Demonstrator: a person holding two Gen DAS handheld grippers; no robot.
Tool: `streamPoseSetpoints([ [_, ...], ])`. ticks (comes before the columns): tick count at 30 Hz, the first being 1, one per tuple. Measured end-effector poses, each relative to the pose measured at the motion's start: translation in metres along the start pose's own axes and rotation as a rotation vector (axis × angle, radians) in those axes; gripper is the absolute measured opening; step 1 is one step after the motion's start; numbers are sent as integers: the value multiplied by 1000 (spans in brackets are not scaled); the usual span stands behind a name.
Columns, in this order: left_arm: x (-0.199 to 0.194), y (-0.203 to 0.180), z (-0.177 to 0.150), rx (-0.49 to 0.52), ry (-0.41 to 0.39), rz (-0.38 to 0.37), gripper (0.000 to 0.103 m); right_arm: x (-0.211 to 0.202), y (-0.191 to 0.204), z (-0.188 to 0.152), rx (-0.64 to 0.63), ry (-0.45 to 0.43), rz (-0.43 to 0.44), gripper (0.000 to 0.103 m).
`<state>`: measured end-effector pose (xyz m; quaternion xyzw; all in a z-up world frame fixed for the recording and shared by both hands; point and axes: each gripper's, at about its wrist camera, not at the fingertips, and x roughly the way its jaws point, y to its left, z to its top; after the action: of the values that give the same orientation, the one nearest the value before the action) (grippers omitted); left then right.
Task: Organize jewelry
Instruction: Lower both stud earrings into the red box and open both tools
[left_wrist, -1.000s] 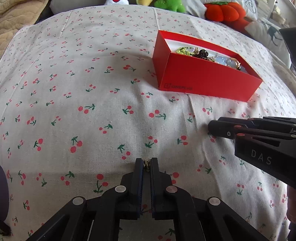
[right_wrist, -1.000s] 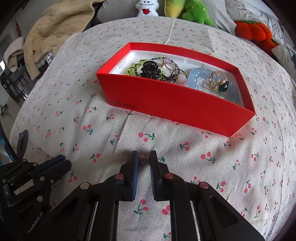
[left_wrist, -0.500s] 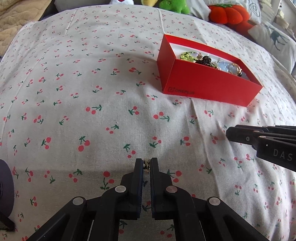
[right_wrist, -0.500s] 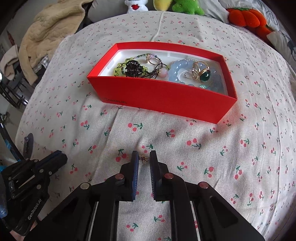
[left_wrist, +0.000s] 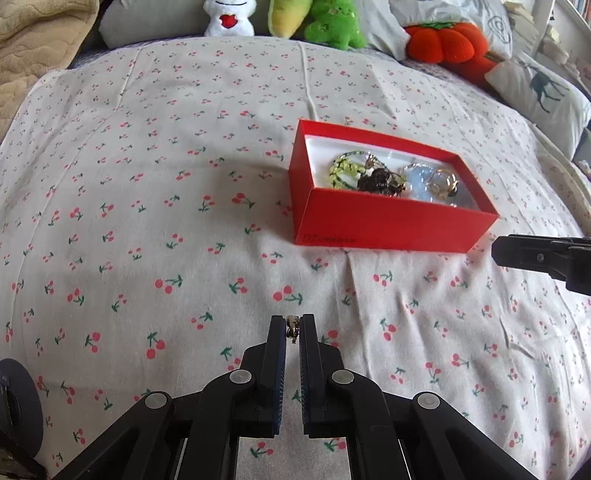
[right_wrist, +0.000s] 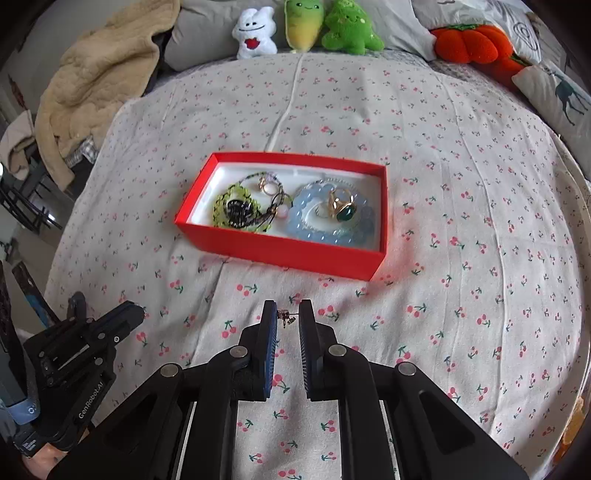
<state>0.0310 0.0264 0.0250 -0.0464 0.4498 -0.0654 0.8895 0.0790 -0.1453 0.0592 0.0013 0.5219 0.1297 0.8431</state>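
A red box (left_wrist: 388, 225) (right_wrist: 291, 253) lies on the cherry-print bedspread and holds a green bead bracelet (right_wrist: 231, 195), a dark hair clip (right_wrist: 238, 212), a pale blue bracelet (right_wrist: 314, 221) and a gold ring with a green stone (right_wrist: 343, 208). My left gripper (left_wrist: 293, 328) is shut on a small gold earring (left_wrist: 293, 330), held above the bedspread, in front and left of the box. My right gripper (right_wrist: 288, 315) is shut on another small earring (right_wrist: 286, 316), held in front of the box. The left gripper also shows in the right wrist view (right_wrist: 125, 317).
Plush toys (right_wrist: 306, 29) and an orange pumpkin cushion (right_wrist: 469, 42) line the far edge of the bed. A beige blanket (right_wrist: 99, 70) lies at the far left. A deer-print pillow (left_wrist: 539, 96) sits at the right.
Both grippers have risen and drawn back from the box, each still holding its earring; the box looks smaller and farther away in both views.
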Motion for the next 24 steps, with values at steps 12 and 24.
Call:
streamPoseSetpoints([
  [12,6,-18,45,7,-42,-25,2,-8,-20,29,49,-35,56,13],
  [24,41,-36,89,11,-41,-45,2,15,-42,48,156,-18,101,13],
])
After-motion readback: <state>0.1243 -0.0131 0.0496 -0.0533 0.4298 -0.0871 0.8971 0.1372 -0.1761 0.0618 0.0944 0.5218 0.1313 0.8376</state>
